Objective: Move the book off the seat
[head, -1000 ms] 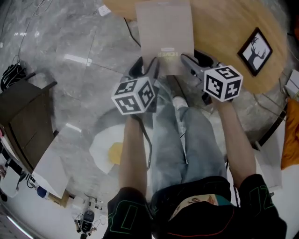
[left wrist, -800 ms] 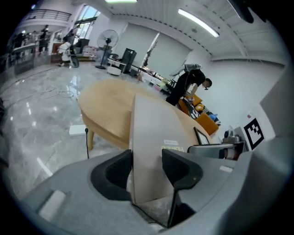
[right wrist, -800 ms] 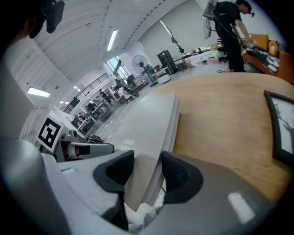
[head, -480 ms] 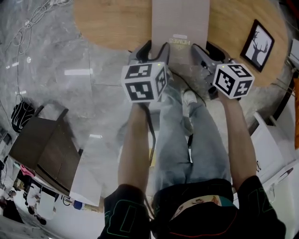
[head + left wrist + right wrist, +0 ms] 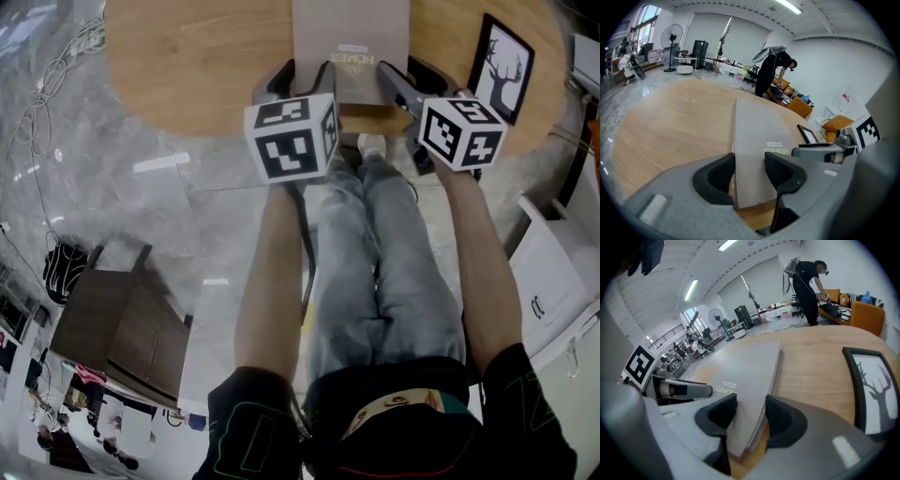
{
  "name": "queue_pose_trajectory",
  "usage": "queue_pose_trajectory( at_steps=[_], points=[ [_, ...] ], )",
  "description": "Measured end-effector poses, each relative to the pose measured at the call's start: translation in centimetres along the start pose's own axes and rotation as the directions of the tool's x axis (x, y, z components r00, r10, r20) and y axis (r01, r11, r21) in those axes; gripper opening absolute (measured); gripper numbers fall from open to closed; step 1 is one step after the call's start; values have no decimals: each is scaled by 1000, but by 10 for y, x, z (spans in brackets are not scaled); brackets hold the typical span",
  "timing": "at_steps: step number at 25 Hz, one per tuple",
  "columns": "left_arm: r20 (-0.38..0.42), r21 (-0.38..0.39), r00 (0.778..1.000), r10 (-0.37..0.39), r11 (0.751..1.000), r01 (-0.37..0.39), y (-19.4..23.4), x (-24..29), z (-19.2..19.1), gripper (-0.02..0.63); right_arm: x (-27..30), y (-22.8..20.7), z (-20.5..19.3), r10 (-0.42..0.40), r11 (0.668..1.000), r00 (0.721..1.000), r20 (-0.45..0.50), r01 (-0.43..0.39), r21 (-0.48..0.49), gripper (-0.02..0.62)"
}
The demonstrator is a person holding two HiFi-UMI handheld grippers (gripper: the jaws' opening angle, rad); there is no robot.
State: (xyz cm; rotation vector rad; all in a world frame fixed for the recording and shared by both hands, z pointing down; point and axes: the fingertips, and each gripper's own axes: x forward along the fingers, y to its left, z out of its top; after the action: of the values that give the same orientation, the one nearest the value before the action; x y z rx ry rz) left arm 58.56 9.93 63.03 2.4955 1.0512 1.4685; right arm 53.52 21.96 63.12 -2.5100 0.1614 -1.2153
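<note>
The book (image 5: 352, 42) was held at its near edge by both grippers, and it extended forward from them over the wooden table (image 5: 187, 66). Whether it rested on the table top could not be determined. The left gripper (image 5: 305, 80) was clamped on the book's near left corner, with one jaw on each face of the cover. The right gripper (image 5: 410, 82) gripped the near right corner in the same way. Both forearms (image 5: 267, 281) were stretched forward, side by side and roughly parallel, and the grippers were pitched downward. The person's legs (image 5: 375, 272) stood between the arms. A framed picture (image 5: 502, 66) of a stag lay on the table, just to the right of the right gripper.

One second before, the book's near end and both grippers hung over the floor at the table's edge. Since then both arms had carried the book forward over the table, with the grip unchanged.
</note>
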Motion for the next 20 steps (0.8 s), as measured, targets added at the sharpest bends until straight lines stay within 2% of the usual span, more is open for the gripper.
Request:
queue_pose_trajectory(
  at_steps=[3, 7, 10, 13, 16, 20],
  points=[
    [-15, -10, 1000, 20, 1000, -20, 1, 1, 2, 215, 2, 0, 1, 15, 1000, 1000, 17, -15, -24, 192],
    [27, -23, 999, 43, 999, -42, -1, 2, 2, 215, 0, -3, 3, 15, 1000, 999, 41, -14, -23, 192],
    [56, -30, 998, 37, 999, -35, -2, 0, 2, 215, -5, -6, 7, -60, 995, 997, 57, 65, -78, 220],
    [33, -19, 998, 58, 998, -57, -4, -3, 1, 215, -17, -6, 5, -124, 986, 990, 67, 131, -106, 227],
    [-23, 16, 994, 111, 994, -111, -5, -13, -9, 190, -33, -6, 2, -101, 992, 992, 77, 106, -65, 227],
    [9, -35, 988, 157, 987, -157, -13, -35, -10, 169, -64, -13, -1, -69, 997, 995, 76, 71, -22, 227]
  ],
)
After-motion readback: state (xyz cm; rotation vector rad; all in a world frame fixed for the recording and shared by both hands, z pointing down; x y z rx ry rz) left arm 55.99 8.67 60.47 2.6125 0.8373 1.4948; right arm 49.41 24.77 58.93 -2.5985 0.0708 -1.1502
